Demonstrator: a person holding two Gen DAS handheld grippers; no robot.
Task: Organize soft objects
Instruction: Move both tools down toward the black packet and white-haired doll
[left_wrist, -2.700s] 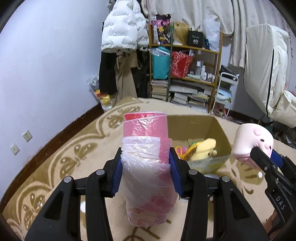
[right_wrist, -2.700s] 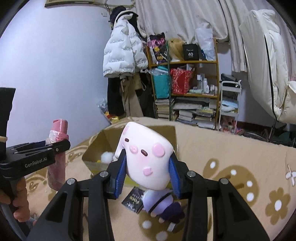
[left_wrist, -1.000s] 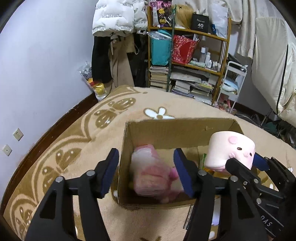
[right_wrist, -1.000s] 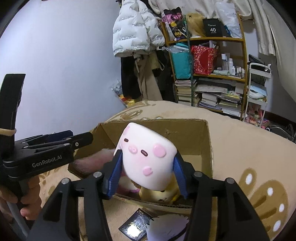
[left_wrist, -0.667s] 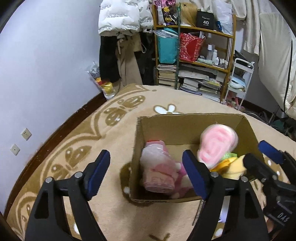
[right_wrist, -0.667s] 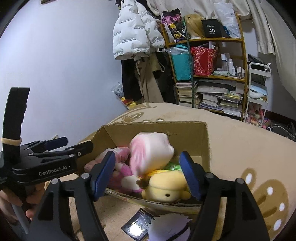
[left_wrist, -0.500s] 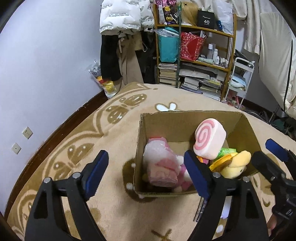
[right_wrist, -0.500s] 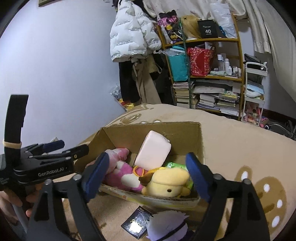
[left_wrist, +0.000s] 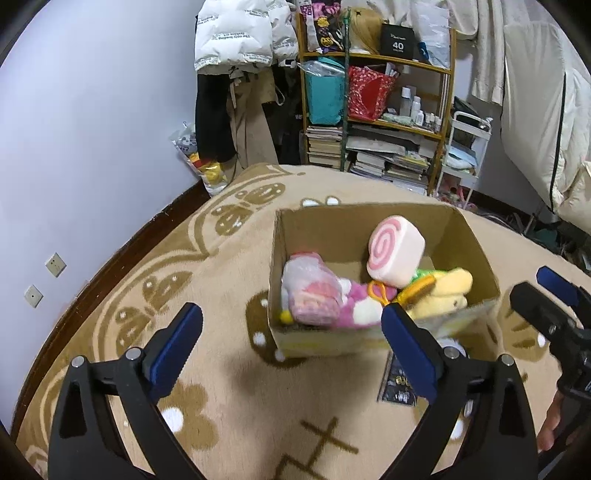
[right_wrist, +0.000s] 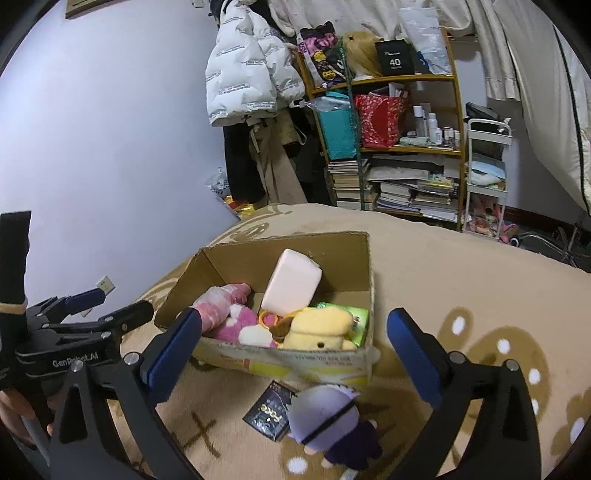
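An open cardboard box (left_wrist: 476, 243) (right_wrist: 364, 254) sits on the beige carpet. In it lie a pink swirl-roll plush (left_wrist: 395, 253) (right_wrist: 293, 284), a pink item wrapped in clear plastic (left_wrist: 310, 291) (right_wrist: 218, 301), a pink-and-white plush (left_wrist: 364, 312) (right_wrist: 243, 332) and a yellow plush (left_wrist: 447, 290) (right_wrist: 319, 328). My left gripper (left_wrist: 291, 350) is open and empty, in front of the box. My right gripper (right_wrist: 295, 347) is open and empty, above the box's near wall. A white-haired doll in dark clothes (right_wrist: 328, 417) lies on the carpet in front of the box.
A dark flat packet (right_wrist: 269, 411) (left_wrist: 400, 382) lies beside the doll. A cluttered shelf with books and bags (left_wrist: 373, 110) (right_wrist: 388, 140) and hanging coats (right_wrist: 251, 77) stand at the far wall. A white cart (right_wrist: 487, 166) stands to its right.
Both grippers opened and dropped their loads into the box: the plastic-wrapped pink item from the left, the pink roll plush from the right. Both have since pulled back from the box.
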